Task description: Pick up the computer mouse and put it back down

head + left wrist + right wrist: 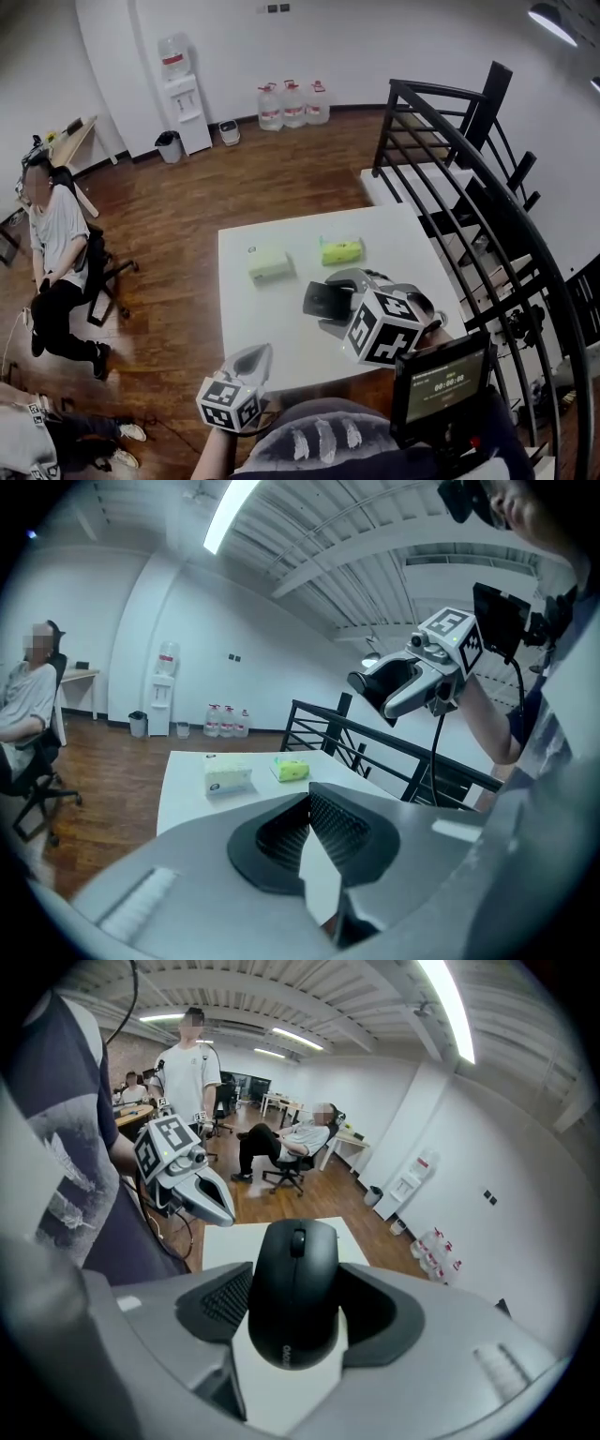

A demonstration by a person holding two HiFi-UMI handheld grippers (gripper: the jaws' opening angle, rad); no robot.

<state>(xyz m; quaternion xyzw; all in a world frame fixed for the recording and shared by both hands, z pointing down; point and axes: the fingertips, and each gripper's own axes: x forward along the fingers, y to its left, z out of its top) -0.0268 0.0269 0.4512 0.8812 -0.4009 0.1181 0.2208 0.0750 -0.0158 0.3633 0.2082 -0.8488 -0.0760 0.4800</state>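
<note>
1. Across the room, brown wooden plank floor point(234, 178), running to white walls.
2. At the centre, white rectangular table point(272, 319), set on that floor.
3. To the right of the table, black metal stair railing point(487, 216), curving along the table's far side.
4. At the left edge, person in a pale shirt and dark trousers point(56, 272), seated on a black office chair, well apart from the table.
5. Against the back wall, white water dispenser point(187, 108) with a bottle on top; just beside it a small dark bin point(170, 146); further right, three clear water bottles with red caps point(292, 103) on the floor.
6. Over the table's near right part, right grey two-jaw gripper point(339, 302) with its marker cube, pointing steeply down; jaws wide and clamped on the sides of the mouse.
7. Off the table's near edge, left grey two-jaw gripper point(258, 354) with its marker cube; pads meeting at the tips, nothing between them.
8. On the far half of the table, pale green rectangular tissue pack point(270, 263) and, near it to the right, bright yellow-green pack point(341, 250), both lying flat.
9. Between the right gripper's jaws, black computer mouse point(292, 1283), scroll wheel pointing away from the camera, raised clear of the tabletop.
</note>
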